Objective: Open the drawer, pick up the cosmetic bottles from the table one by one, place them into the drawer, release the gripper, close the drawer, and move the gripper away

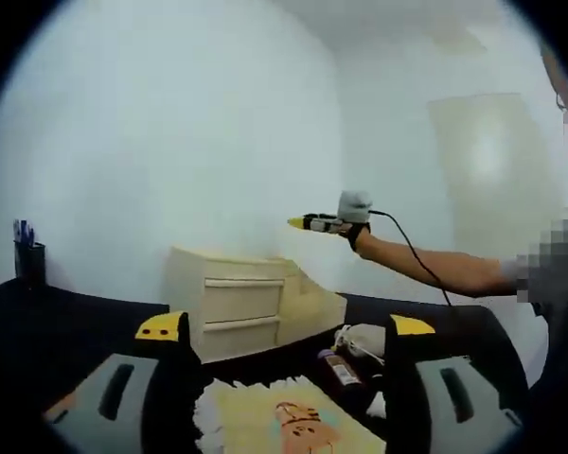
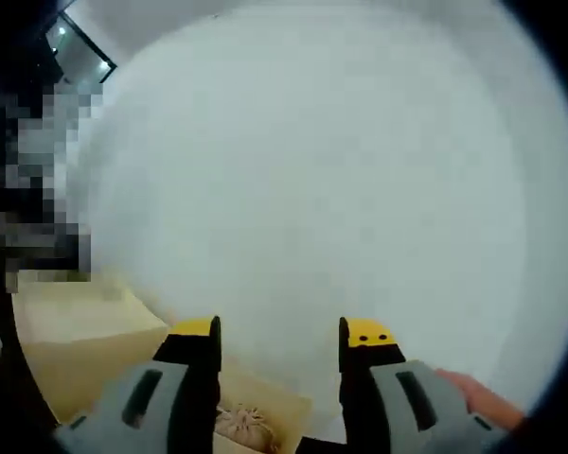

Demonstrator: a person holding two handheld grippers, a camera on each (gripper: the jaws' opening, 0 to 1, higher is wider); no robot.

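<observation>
A cream drawer unit (image 1: 235, 301) with two drawer fronts stands on the black table (image 1: 66, 331); both fronts look pushed in. A small dark-capped cosmetic bottle (image 1: 340, 369) lies on the table beside a white pouch-like item (image 1: 362, 338). My left gripper (image 1: 286, 327) hovers low over the table, open, with nothing between its yellow-tipped jaws. A person's hand holds my right gripper (image 1: 320, 223) high in the air above the unit. In the right gripper view, that gripper (image 2: 282, 331) is open and faces a white wall, with the cream unit (image 2: 76, 340) below left.
A fringed yellow mat (image 1: 284, 421) lies just ahead of the left jaws. A dark pen cup (image 1: 28, 262) stands at the table's far left. A lower cream box (image 1: 314, 307) adjoins the unit's right side. A beige knotted object (image 2: 241, 426) sits between the right jaws.
</observation>
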